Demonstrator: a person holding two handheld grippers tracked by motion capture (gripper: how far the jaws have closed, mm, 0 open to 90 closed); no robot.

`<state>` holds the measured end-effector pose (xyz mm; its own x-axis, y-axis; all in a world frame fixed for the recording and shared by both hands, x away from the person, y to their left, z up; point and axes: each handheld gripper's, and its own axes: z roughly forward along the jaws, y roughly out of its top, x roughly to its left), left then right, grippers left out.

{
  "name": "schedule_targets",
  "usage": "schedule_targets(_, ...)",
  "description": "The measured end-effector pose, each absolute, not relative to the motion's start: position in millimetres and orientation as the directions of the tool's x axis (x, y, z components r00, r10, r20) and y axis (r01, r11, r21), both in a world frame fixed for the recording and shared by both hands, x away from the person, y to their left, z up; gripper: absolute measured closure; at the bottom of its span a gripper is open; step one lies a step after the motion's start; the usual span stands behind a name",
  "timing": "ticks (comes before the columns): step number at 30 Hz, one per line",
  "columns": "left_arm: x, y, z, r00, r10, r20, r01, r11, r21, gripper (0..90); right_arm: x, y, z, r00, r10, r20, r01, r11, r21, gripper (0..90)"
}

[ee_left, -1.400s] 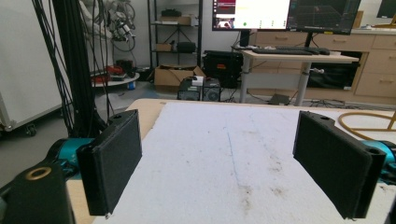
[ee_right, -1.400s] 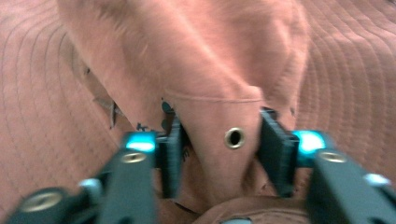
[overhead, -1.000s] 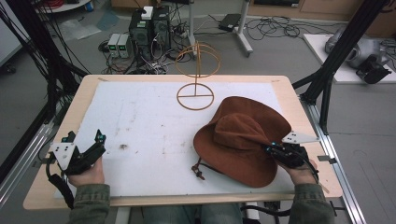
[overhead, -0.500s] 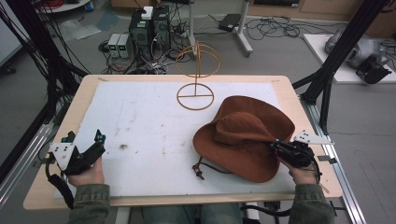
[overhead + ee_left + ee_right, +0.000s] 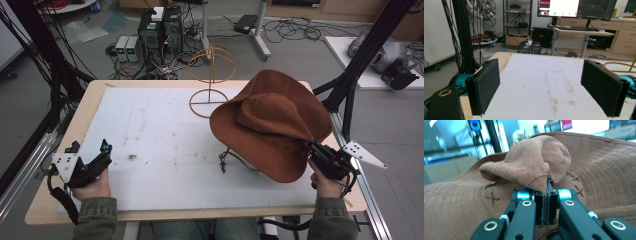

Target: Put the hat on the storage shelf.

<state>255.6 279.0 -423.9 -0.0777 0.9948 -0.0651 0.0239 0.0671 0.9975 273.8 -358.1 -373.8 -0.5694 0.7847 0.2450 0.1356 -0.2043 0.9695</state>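
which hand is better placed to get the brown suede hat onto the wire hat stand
Right. The right gripper is shut on the brim of the brown suede hat, lifted near the orange wire hat stand. The left gripper sits open at the table's far-left edge.

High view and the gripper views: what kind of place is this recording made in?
Most likely a robotics or data-collection lab, not a home or shop. Computer towers and loose cables lie on the floor beyond the table, black frame struts flank it, and monitors stand on a desk behind.
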Motion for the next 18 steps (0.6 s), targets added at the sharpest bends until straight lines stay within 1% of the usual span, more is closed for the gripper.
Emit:
schedule_targets(2,255.5,279.5,-423.9,-0.078,0.995,-0.064,0.024,0.066,0.998,16.0,271.8,-355.7,-370.4,-0.579,0.779,0.241,0.097,-0.228,0.969,89.6)
schedule_targets(3,255.4,279.7,-423.9,-0.079,0.995,-0.066,0.023,0.068,0.997,16.0,271.8,-355.7,-370.4,-0.579,0.779,0.241,0.097,-0.228,0.969,89.6)
schedule_targets(4,255.1,280.0,-423.7,-0.079,0.995,-0.069,0.02,0.07,0.997,15.9,270.5,-352.9,-368.3,-0.582,0.777,0.238,0.067,-0.245,0.967,89.6)
schedule_targets(6,254.8,280.3,-423.6,-0.078,0.994,-0.071,0.02,0.073,0.997,15.9,270.2,-349.5,-366.9,-0.584,0.776,0.237,0.052,-0.256,0.965,89.6)
schedule_targets(13,256.1,280.5,-425.1,-0.077,0.994,-0.073,0.026,0.075,0.997,16.0,274.4,-342.0,-360.4,-0.579,0.773,0.26,0.019,-0.305,0.952,89.4)
schedule_targets(18,257.0,280.2,-425.8,-0.078,0.994,-0.079,0.025,0.081,0.996,16.0,289.9,-335.1,-344.4,-0.583,0.766,0.273,-0.003,-0.338,0.941,89.4)
